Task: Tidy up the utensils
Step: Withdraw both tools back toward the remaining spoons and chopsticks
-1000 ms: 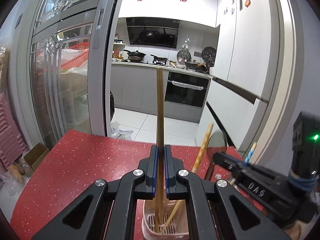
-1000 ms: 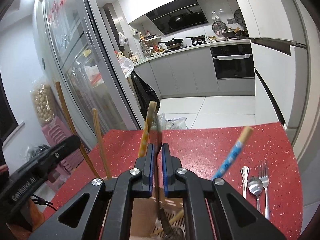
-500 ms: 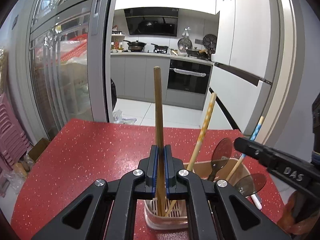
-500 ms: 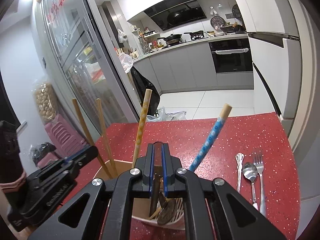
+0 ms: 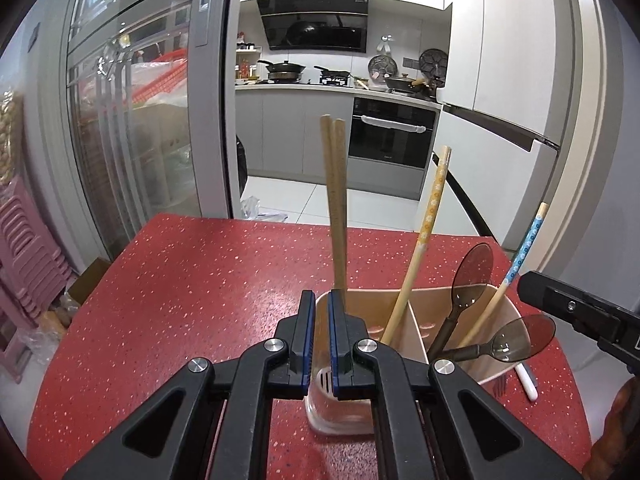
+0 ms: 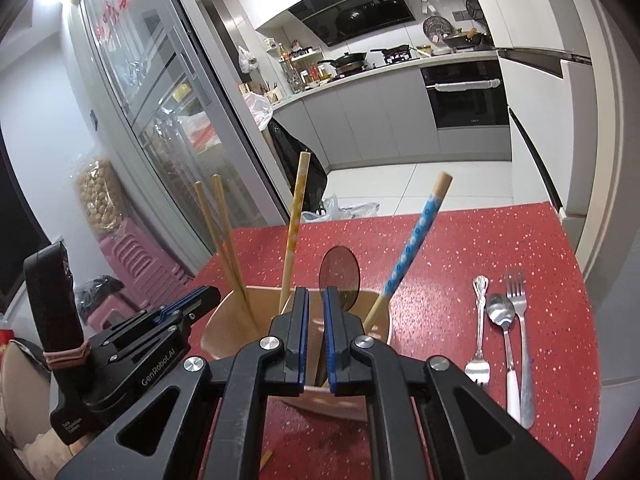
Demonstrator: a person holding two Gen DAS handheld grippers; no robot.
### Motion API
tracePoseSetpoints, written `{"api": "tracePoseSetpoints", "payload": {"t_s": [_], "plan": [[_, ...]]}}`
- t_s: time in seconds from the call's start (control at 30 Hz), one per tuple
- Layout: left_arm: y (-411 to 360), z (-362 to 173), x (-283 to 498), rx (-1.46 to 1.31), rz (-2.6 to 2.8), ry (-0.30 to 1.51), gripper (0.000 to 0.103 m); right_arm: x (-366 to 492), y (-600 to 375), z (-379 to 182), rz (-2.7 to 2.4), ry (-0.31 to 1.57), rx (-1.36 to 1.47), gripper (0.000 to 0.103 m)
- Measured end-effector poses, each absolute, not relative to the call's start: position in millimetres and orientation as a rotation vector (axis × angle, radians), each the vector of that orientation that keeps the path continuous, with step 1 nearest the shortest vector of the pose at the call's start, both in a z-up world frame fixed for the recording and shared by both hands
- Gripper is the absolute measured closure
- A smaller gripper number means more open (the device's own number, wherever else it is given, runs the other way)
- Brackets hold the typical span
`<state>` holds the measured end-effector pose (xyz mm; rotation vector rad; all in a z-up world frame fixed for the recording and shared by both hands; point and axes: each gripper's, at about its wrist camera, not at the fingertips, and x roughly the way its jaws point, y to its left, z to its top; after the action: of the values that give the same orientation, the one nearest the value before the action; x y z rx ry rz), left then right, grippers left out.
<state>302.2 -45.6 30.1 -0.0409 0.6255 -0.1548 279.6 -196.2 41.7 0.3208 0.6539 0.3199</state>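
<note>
A beige utensil holder (image 5: 404, 293) with a divider stands on the red table (image 5: 192, 280). A pair of wooden chopsticks (image 5: 335, 200) stands upright in its left part, just beyond my left gripper (image 5: 319, 336). That gripper's jaws stand a narrow slit apart with nothing between them. A yellow-patterned chopstick (image 5: 431, 216), a blue-patterned chopstick (image 5: 520, 256) and two brown see-through spoons (image 5: 474, 266) lean in the holder. My right gripper (image 6: 316, 332) is shut and holds nothing. It sits just short of the holder's rim (image 6: 218, 320), with one spoon's bowl (image 6: 340, 272) rising past its tips.
Two metal forks (image 6: 516, 292) and a metal spoon (image 6: 500, 312) lie side by side on the table to the right of the holder. A white stick (image 5: 527, 382) lies beside the holder. Beyond the table's far edge are a glass door and the kitchen floor.
The wooden chopsticks have left my left gripper's jaws and now stand free in the holder. Both grippers have drawn back from above the holder toward its near rim.
</note>
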Motion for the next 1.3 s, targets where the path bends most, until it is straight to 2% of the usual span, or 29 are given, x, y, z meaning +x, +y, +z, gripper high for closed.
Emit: {"api": "tracePoseSetpoints", "payload": {"t_s": [0.07,0.2,0.37,1.03,1.17,1.2,1.23,1.27,1.3], "plan": [[-44.0,31.0,295.5,-0.033,-0.144,0.629,0.073,275.0,-196.3,43.0,0.317,0.66,0.325,0.092],[-38.1,30.8,284.3,-0.036,-0.136,0.642,0.073,262.1,-198.1,46.2,0.307,0.661,0.33,0.061],[-31.4,31.7,265.0,-0.033,-0.123,0.653,0.073,242.0,-196.4,53.2,0.301,0.659,0.33,0.06],[-18.2,21.0,185.2,-0.024,-0.137,0.689,0.073,155.3,-187.2,46.8,0.178,0.716,0.266,0.03],[-10.7,12.3,171.9,-0.033,-0.134,0.711,0.073,144.5,-186.1,41.9,0.174,0.732,0.265,0.027],[-8.6,10.3,169.5,-0.037,-0.133,0.717,0.071,142.9,-185.2,41.0,0.173,0.736,0.265,0.026],[-5.0,7.4,166.0,-0.042,-0.127,0.724,0.031,139.7,-184.7,39.7,0.173,0.741,0.264,0.024],[-2.0,5.5,164.4,-0.046,-0.117,0.733,0.0,138.3,-183.7,38.4,0.174,0.746,0.263,0.023],[2.9,3.5,161.1,-0.054,-0.088,0.722,0.0,135.9,-182.9,37.0,0.176,0.751,0.263,0.023]]}}
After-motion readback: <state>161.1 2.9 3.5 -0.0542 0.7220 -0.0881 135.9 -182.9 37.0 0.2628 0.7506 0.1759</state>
